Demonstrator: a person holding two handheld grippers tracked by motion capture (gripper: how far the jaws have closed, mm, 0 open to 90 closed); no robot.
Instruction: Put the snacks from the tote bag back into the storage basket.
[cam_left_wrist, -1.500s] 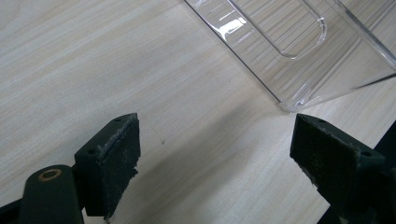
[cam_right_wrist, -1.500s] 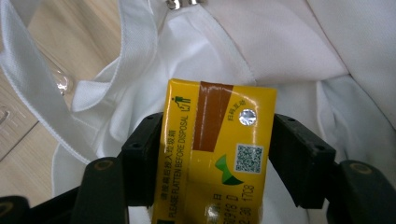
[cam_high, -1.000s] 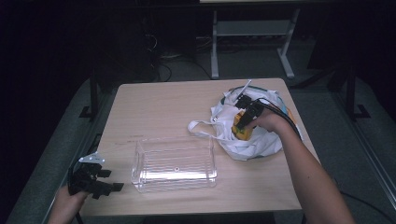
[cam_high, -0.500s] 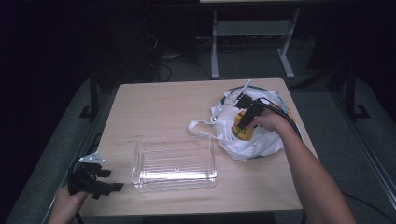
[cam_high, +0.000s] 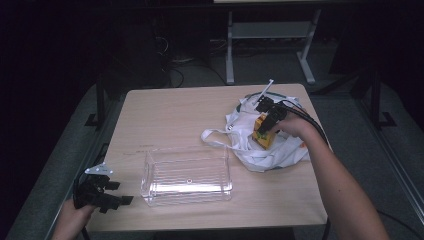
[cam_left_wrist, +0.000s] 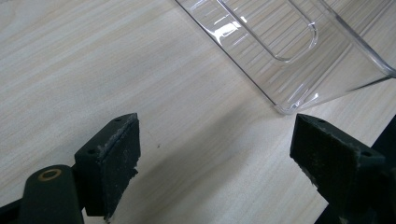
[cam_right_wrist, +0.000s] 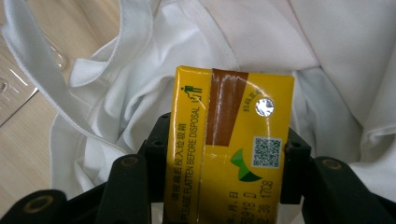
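Gripping the yellow carton (cam_right_wrist: 231, 144) over the white bag (cam_high: 280, 147) at 2 o'clock, our right claw (cam_high: 263, 131); our left claw (cam_left_wrist: 217, 172) is gaping open at 8 o'clock.

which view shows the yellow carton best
The right gripper view: the yellow carton sits close up between the right hand-held gripper jaws, printing readable, over the white cloth bag. The high view shows the carton small and partly covered by that gripper. The left gripper view looks at table and clear bin.

Clear plastic bin (cam_high: 187, 175) on the wooden table (cam_high: 170, 115) — metal stand (cam_high: 270, 37) beyond.
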